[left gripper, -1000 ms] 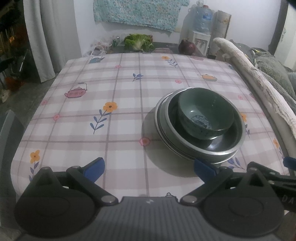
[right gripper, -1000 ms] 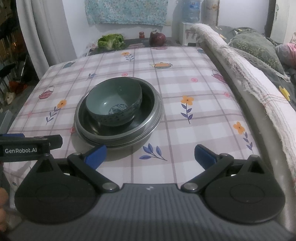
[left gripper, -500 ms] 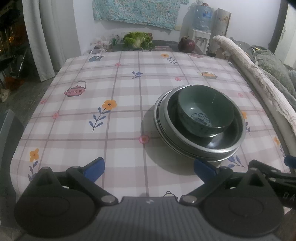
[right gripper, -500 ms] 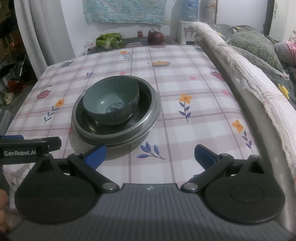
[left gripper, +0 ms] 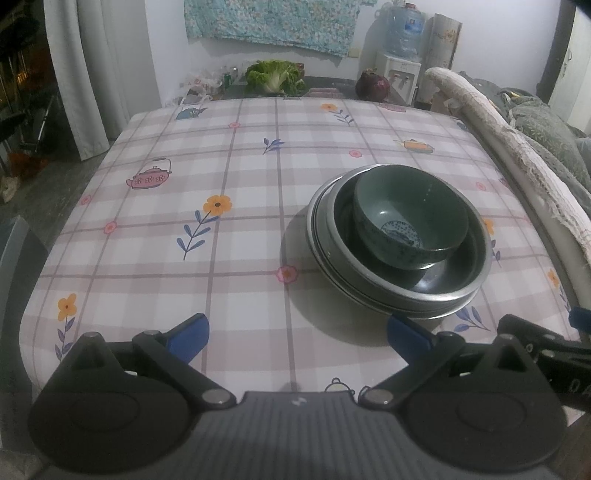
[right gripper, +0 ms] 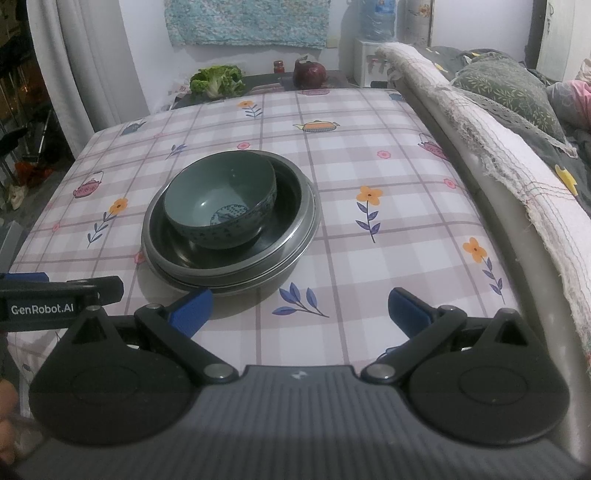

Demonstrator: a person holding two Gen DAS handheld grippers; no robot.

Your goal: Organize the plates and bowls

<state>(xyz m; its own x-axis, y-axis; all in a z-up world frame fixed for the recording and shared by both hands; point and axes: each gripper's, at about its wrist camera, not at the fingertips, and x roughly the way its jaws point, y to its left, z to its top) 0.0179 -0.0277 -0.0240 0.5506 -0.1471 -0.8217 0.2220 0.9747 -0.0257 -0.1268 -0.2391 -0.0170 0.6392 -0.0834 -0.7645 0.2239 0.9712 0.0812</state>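
Green bowl (right gripper: 221, 205) inside stacked metal plates (right gripper: 295, 236) on tablecloth (right gripper: 369, 258).

White "GenRobot.AI" lettering sits on the black side of the left gripper (right gripper: 61, 301), seen at the left edge of the right wrist view. In the left wrist view the right gripper (left gripper: 565, 373) shows only partial letters, unreadable. The water bottle label (left gripper: 411, 25) is too blurred to read.
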